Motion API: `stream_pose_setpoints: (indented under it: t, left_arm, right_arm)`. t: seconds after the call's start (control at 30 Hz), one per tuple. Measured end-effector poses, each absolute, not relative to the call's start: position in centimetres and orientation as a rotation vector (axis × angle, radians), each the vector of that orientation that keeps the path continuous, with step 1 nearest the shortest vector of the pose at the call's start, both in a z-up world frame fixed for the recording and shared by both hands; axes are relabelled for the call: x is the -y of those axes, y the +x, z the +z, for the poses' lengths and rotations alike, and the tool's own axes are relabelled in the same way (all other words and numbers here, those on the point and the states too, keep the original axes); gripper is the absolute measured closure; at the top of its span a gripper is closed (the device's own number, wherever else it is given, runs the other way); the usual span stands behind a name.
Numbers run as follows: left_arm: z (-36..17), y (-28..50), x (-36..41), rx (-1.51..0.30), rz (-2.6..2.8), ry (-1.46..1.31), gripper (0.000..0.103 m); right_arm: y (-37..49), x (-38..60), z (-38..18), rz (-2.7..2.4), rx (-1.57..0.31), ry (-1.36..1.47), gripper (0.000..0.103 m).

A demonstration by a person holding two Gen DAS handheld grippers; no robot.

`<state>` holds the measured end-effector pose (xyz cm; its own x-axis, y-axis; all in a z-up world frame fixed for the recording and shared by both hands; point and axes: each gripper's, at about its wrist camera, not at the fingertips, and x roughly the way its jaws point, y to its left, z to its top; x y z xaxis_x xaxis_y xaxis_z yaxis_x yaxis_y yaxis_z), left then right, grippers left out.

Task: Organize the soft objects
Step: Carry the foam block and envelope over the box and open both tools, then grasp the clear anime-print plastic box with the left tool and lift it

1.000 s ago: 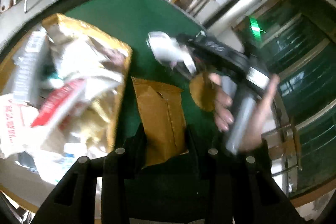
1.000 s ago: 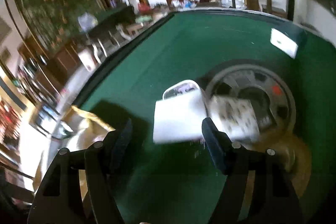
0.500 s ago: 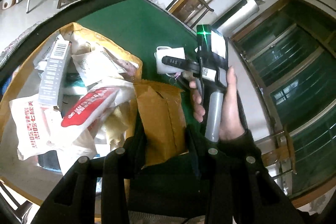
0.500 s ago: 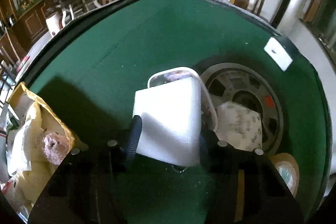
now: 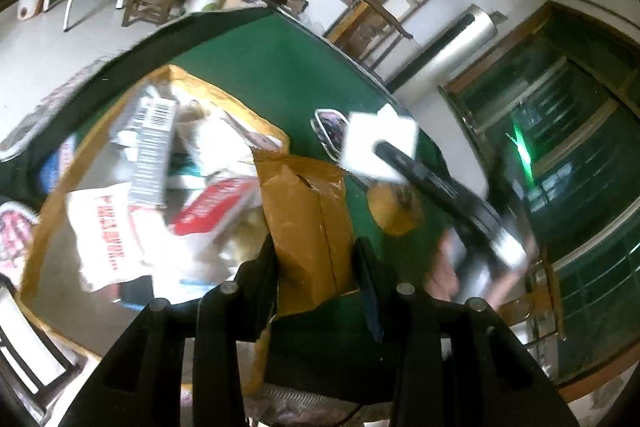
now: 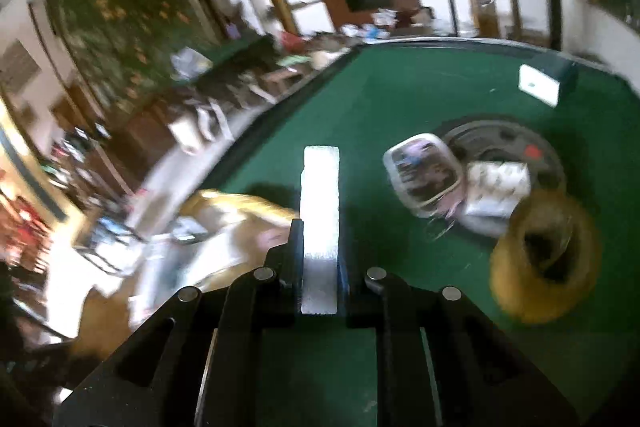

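Note:
My right gripper [image 6: 318, 247] is shut on a flat white foam pad [image 6: 320, 211], held edge-on above the green table; the pad also shows in the left wrist view [image 5: 378, 151] in front of the right gripper [image 5: 390, 153]. My left gripper [image 5: 316, 251] is shut on the brown flap [image 5: 308, 223] of an open cardboard box [image 5: 52, 195]. The box holds several soft packets and a barcoded box [image 5: 150, 147]. The box also shows low left in the right wrist view [image 6: 224, 223].
A clear lidded container [image 6: 424, 175], a patterned white packet [image 6: 496, 187] and a roll of brown tape [image 6: 544, 259] lie on the green table [image 6: 400, 99] by a dark round disc [image 6: 532, 147]. A small white box [image 6: 538, 85] sits far right. Chairs stand beyond the table.
My right gripper has lifted the white pad off the container, turned it edge-on and swung it left toward the box. My left gripper still holds the flap.

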<state>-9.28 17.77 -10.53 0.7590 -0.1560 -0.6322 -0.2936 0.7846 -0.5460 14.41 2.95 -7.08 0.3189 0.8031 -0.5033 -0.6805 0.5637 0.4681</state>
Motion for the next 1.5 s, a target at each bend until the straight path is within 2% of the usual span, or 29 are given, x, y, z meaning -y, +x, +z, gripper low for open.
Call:
stream_pose_setpoints:
  t: [0.13, 0.3, 0.9, 0.93, 0.97, 1.0, 1.07, 1.1, 1.13, 1.5]
  left_arm:
    - [-9.7, -11.9, -19.8, -0.709, 0.118, -0.702, 0.066]
    - [-10.0, -14.6, -22.3, -0.724, 0.182, -0.732, 0.066]
    - [-13.9, -16.3, -25.0, -0.841, 0.298, -0.739, 0.065]
    - [-14.0, -16.1, -25.1, -0.840, 0.299, -0.741, 0.064]
    - [-14.2, -16.0, -25.3, -0.842, 0.301, -0.743, 0.058]
    - [-14.5, -15.9, -25.4, -0.844, 0.310, -0.753, 0.051]
    - [-14.4, -15.9, -25.3, -0.842, 0.323, -0.740, 0.042]
    - [-14.3, -15.9, -25.1, -0.838, 0.322, -0.713, 0.038]
    - [-14.1, -15.9, -24.9, -0.834, 0.320, -0.695, 0.038]
    - [-10.2, -16.4, -21.5, -0.696, 0.373, -0.501, 0.037]
  right_arm:
    - [11.5, -1.2, -6.2, 1.091, -0.753, 0.262, 0.089]
    - [10.8, -2.4, -6.4, 1.193, -0.817, 0.321, 0.089]
    - [12.3, -15.8, -8.7, 1.195, -0.990, 0.160, 0.089]
    - [12.4, -16.2, -9.2, 1.194, -1.001, 0.148, 0.089]
    - [12.4, -16.8, -9.6, 1.201, -1.015, 0.130, 0.088]
    - [12.5, -17.1, -9.9, 1.211, -1.024, 0.119, 0.086]
    - [13.0, -17.4, -10.3, 1.178, -1.034, 0.093, 0.070]
    - [13.3, -17.2, -10.5, 1.149, -1.028, 0.092, 0.052]
    - [13.4, -16.8, -10.4, 1.122, -1.008, 0.095, 0.047]
    - [14.4, -7.5, -8.3, 1.092, -0.846, 0.202, 0.047]
